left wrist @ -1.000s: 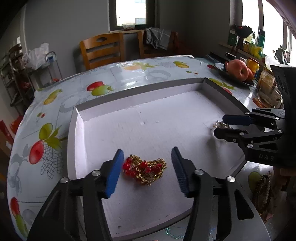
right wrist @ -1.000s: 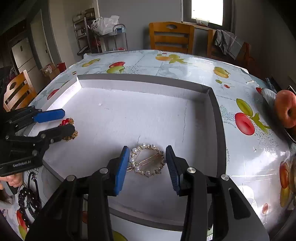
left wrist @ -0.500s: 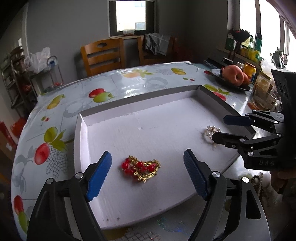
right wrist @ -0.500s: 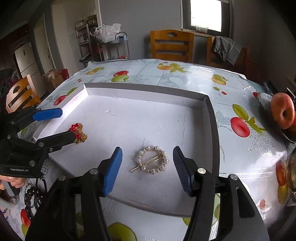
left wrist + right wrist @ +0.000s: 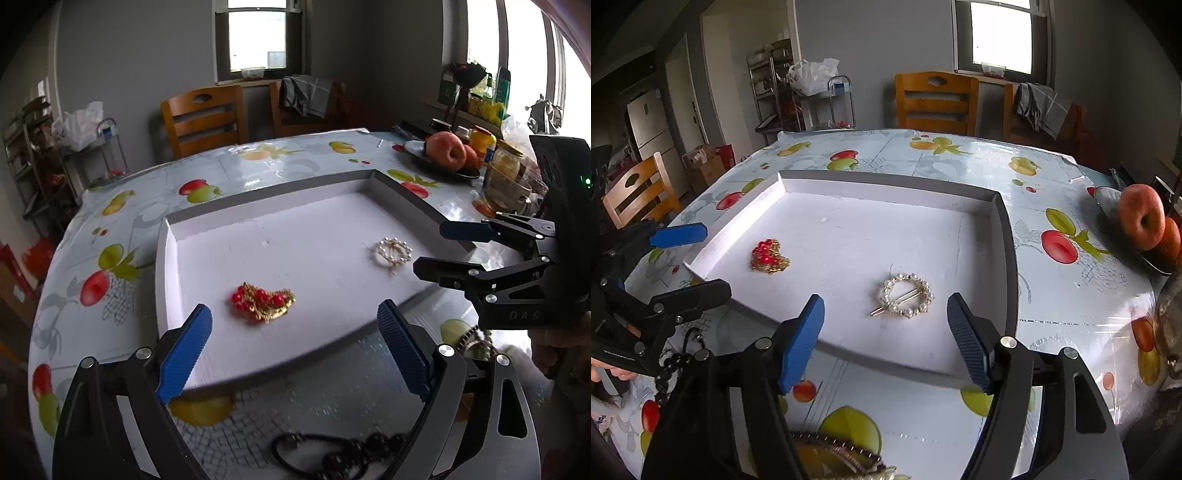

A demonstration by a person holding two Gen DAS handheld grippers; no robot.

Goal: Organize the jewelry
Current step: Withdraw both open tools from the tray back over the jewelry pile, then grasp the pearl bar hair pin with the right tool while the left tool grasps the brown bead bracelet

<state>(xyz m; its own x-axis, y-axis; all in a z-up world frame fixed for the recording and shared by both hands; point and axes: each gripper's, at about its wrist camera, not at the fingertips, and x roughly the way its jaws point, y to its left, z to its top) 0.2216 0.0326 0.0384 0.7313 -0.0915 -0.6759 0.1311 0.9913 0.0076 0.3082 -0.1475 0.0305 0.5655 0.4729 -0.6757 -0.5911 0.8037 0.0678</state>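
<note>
Your approach into the white tray [image 5: 258, 218] is open over its low near edge. Only the red-bead brooch [image 5: 263, 300] and pearl hair clip [image 5: 906, 294] occupy the floor, well apart.

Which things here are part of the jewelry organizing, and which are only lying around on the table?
Part of the job:
- white tray
- red bead brooch
- pearl ring hair clip
- dark bead string

Only lying around:
- apples on a dark plate
- glass jar

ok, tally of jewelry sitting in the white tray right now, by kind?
Red-bead gold piece: 1
Pearl ring hair clip: 1
Total in the white tray: 2
</note>
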